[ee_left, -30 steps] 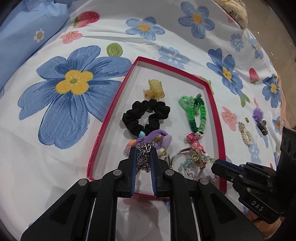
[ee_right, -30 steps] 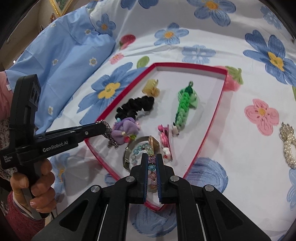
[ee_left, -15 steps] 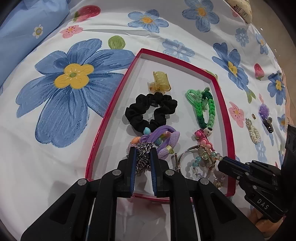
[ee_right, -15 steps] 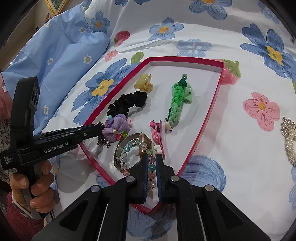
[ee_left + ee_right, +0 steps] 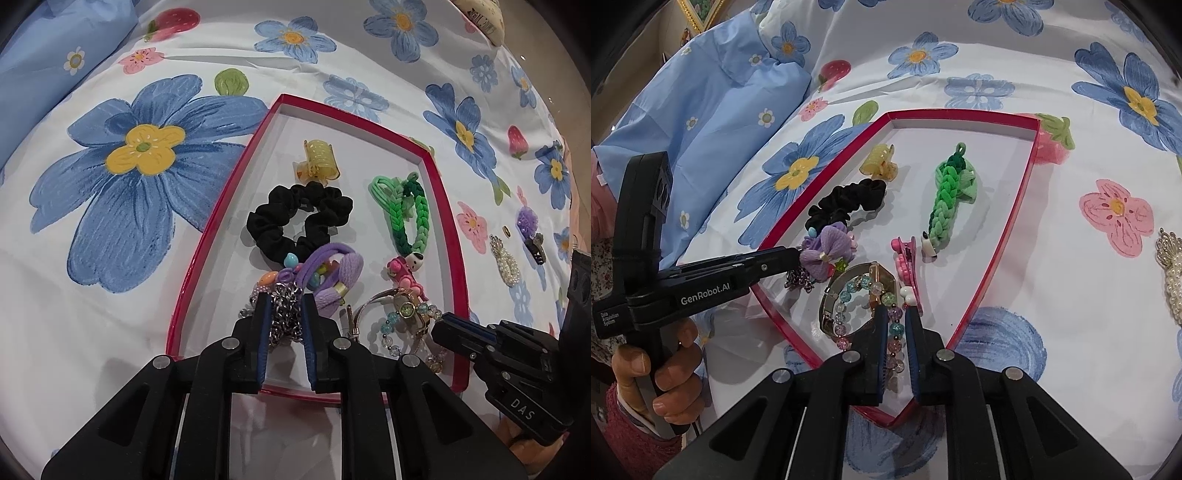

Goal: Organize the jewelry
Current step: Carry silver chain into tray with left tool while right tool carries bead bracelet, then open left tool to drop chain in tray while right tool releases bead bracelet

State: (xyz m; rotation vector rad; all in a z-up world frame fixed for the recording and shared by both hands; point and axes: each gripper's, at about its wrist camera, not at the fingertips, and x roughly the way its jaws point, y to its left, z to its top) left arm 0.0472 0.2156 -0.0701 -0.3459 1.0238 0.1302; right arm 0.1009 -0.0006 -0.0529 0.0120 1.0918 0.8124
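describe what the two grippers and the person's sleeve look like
Both are matte black, angular plastic handheld tools with silver pivot bolts. The left gripper and right gripper have blue pads on the inner faces of their fingers. The left one reads "GenRobot.AI" in white along its side, the right one "DAS". The hand on the pistol handle wears a dark red knit sleeve.

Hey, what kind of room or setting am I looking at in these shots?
Most likely a bedroom: the red tray of hair ties and bracelets sits on a flower-print bedsheet, with a blue pillow beside it.
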